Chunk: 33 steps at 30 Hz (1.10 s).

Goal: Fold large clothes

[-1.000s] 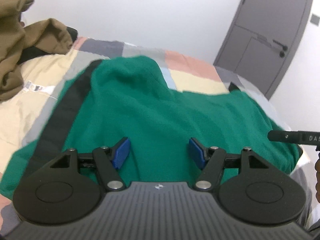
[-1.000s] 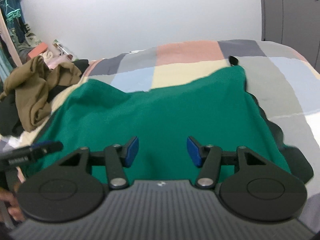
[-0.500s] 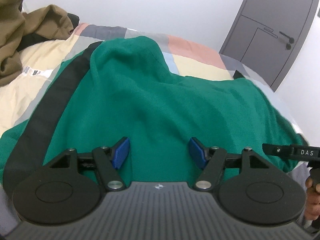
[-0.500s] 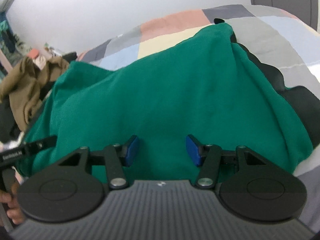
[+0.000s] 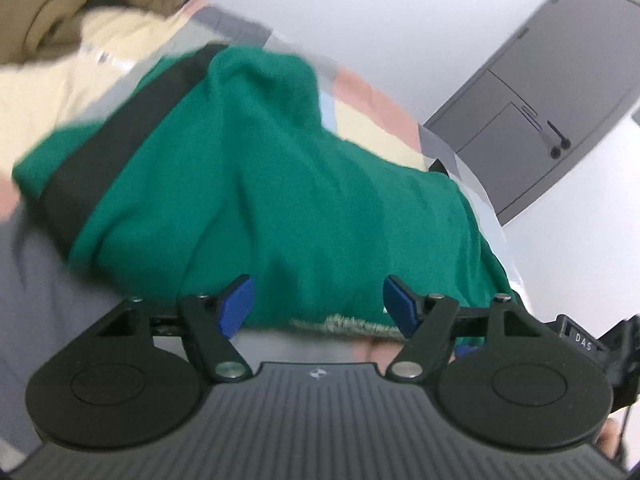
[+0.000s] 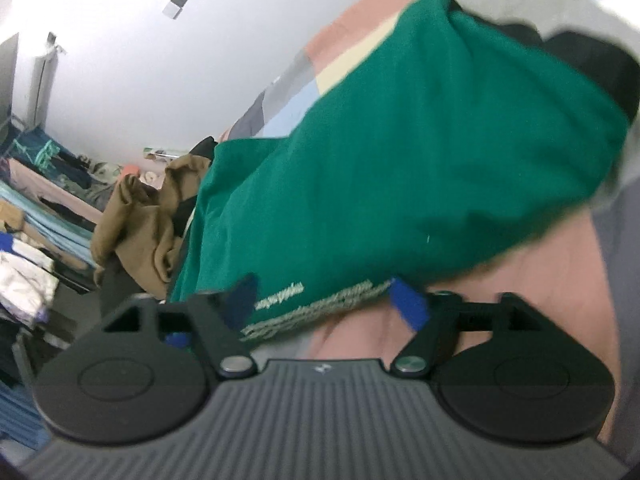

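Green garment (image 5: 304,184) spread on patchwork bedspread (image 5: 372,116), pale hem edge just ahead of both claws. Left gripper (image 5: 318,300): jaws opening, wide, hem lying between the blue pads, no grip. Right gripper (image 6: 324,300): same, opening, hem between pads, nothing clamped.

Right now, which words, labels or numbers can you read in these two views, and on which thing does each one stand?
"DAS": white letters on the black body of the right gripper, seen at the edge of the left wrist view; the rest is cut off.
White script print near the hem of the green garment: too blurred to read.
Small white emblem on each gripper's ribbed housing: a logo, no letters.
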{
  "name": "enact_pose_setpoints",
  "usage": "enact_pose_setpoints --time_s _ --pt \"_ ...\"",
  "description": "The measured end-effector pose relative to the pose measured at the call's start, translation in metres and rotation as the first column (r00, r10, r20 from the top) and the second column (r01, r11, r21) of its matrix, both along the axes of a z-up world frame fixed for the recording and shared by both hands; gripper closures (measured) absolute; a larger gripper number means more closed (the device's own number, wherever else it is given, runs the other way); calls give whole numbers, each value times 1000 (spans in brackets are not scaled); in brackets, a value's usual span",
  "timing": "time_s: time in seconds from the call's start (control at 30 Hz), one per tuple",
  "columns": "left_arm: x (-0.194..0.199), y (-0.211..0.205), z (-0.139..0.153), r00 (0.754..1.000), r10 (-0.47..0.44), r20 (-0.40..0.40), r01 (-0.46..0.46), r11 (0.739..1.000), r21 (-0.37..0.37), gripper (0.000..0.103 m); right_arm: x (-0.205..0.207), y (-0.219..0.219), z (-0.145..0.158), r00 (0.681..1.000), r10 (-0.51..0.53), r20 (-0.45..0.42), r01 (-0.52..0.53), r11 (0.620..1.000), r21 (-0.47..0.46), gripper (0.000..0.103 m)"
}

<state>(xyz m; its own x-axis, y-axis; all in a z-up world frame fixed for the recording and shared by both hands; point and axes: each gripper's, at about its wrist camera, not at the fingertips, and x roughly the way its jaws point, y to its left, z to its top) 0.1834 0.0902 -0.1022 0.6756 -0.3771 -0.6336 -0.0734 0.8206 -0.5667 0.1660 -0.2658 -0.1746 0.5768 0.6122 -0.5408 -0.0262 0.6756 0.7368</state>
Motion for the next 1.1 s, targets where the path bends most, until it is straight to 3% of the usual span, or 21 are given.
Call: enact_pose_setpoints --time_s 0.2,0.3,0.4,0.53,0.67,0.77,0.97,1.07,1.1 --pt "9 7 -22 993 24 -118 -35 995 -95 16 21 4 -33 988 -17 -153 37 991 130 16" --pt "16 14 -35 986 26 -167 -56 982 -178 15 30 -1 -57 968 -61 -245 117 968 224 16" --pt "18 22 -48 979 50 -196 -101 961 -257 15 36 -8 -67 957 -139 -256 215 929 301 16" --pt "19 31 -62 971 97 -218 -168 927 -335 15 39 -22 -67 939 -241 -244 316 885 341 15" --pt "21 44 -76 957 164 -241 -257 865 -431 15 28 -37 -69 912 -315 -261 401 818 414 15" --pt "20 52 -87 934 252 -254 -347 812 -470 16 23 -38 -68 903 -346 -255 422 823 379 16" --pt "30 46 -91 933 300 -199 -359 828 -431 20 35 -34 -67 909 -354 -222 405 877 259 16" --pt "31 41 -85 939 300 -168 -342 861 -375 43 40 -38 -68 915 -355 -189 391 897 205 23" --pt "31 39 -82 941 300 -156 -337 869 -362 54 41 -39 -67 918 -356 -177 385 905 181 34"
